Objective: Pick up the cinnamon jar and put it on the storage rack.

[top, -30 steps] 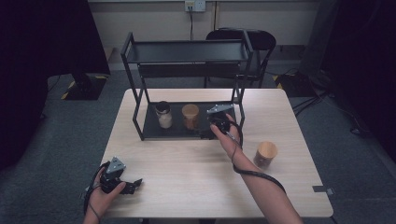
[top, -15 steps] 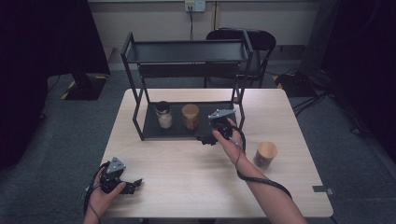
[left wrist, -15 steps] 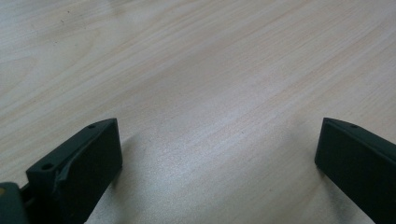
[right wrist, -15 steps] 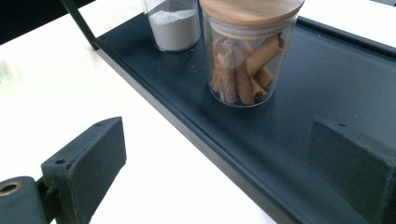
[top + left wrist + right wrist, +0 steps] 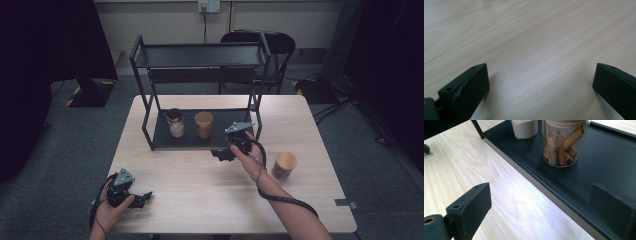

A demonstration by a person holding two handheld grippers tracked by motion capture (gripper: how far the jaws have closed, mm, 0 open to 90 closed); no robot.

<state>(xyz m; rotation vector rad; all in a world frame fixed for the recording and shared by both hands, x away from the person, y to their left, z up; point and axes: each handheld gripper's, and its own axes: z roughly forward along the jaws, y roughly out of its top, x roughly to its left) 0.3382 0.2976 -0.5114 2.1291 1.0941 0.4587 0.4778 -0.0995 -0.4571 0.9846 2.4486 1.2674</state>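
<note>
My right tool (image 5: 223, 154) hangs with jaws apart and empty at the rack's (image 5: 200, 142) front edge, nearest the cinnamon jar (image 5: 563, 143) on its tray. I judge it light, rigid, slick, breakable glass; I'd grip mid-body. My left tool (image 5: 142, 197) rests spread on the bench (image 5: 200, 195).

— What's right in front of my tongs?

— My cinnamon-stick jar (image 5: 563, 143), clear glass, wooden lid, upright on the rack's black bottom shelf (image 5: 584, 170).

— And next to it?

— The pale-powder jar (image 5: 524, 128), upright, close by.
</note>
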